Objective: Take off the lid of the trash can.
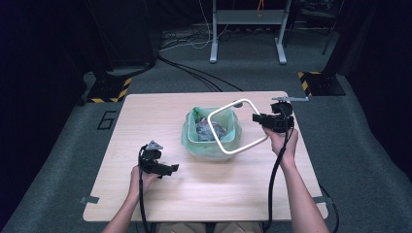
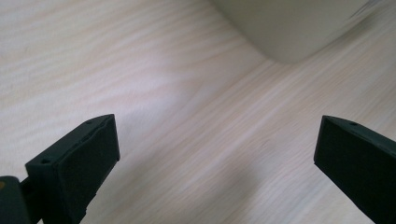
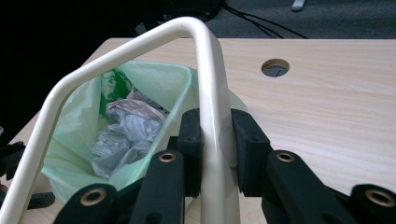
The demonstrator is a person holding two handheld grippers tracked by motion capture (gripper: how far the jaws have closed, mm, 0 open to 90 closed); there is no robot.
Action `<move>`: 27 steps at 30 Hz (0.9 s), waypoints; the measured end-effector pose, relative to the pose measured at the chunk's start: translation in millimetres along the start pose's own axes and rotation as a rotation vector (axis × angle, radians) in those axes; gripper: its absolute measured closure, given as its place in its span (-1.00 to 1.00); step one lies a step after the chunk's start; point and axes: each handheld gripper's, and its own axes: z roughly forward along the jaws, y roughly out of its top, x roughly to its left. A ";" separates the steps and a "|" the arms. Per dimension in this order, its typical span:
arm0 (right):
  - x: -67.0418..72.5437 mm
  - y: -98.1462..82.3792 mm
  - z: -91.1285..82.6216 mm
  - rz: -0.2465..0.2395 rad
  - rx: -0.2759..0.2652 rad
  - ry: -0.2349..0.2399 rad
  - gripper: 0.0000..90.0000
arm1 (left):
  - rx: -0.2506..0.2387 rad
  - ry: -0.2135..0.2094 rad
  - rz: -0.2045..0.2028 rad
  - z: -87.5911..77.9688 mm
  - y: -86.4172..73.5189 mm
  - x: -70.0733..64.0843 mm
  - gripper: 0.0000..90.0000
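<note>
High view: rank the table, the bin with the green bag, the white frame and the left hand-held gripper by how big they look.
1. table
2. bin with the green bag
3. white frame, close to the bin in outline and held nearer the camera, so unsure
4. left hand-held gripper

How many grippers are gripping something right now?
1. The right gripper is shut on the white frame, held over the bin. The left gripper is open above the table.

We see a lab-like recording space: a plain wooden table [image 1: 204,189] on grey carpet, black curtains all around, cables [image 1: 194,73] across the floor, hazard-striped stand bases [image 1: 111,90] beside it.
</note>
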 end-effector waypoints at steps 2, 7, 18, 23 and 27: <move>-1.9 -0.3 -2.7 0.006 -0.003 -0.002 0.66 | -0.002 0.000 -0.021 3.7 -5.8 2.4 -1.00; -9.1 -2.4 -7.2 0.018 -0.002 -0.016 0.66 | -0.041 0.029 0.000 6.9 -12.8 2.8 -1.00; -18.9 -9.8 -10.2 0.048 -0.016 -0.024 0.66 | -0.061 0.152 0.064 8.8 -21.5 0.5 -0.99; -21.0 -12.4 -8.5 0.045 -0.010 -0.033 0.66 | -0.065 0.180 0.041 7.4 -23.4 -0.9 -0.97; -24.3 -13.4 -7.1 0.054 -0.007 -0.038 0.66 | -0.066 0.185 0.038 7.5 -23.2 -0.9 -0.97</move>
